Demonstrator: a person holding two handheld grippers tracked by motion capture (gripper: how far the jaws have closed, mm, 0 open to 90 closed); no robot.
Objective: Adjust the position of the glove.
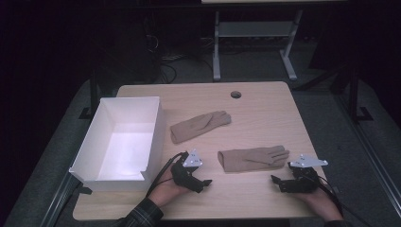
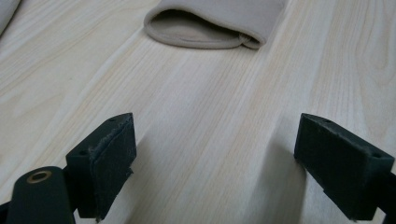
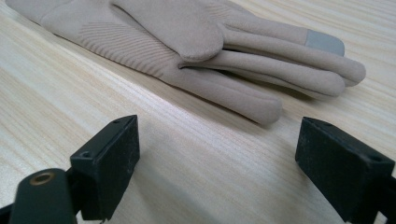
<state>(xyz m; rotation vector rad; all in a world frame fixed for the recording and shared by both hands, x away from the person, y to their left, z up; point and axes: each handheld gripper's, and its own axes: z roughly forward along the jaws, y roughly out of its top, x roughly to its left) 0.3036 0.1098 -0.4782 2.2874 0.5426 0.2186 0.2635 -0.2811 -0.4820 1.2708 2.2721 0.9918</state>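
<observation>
Two beige gloves lie flat on the wooden table [image 1: 265, 111]. The far glove [image 1: 199, 126] rests near the middle, beside a white box [image 1: 120, 142]. The near glove [image 1: 253, 158] lies between my two grippers, cuff to the left, fingers to the right. My left gripper [image 1: 204, 183] rests near the front edge, left of that cuff [image 2: 205, 28], jaws open and empty. My right gripper [image 1: 276, 182] sits at the front right, just below the glove's fingers [image 3: 261, 70], jaws open with bare wood between them.
The white open-topped box stands empty at the table's left side. A round cable hole [image 1: 236, 94] sits near the far edge. Beyond the table a metal desk frame [image 1: 255, 42] stands on the dark floor.
</observation>
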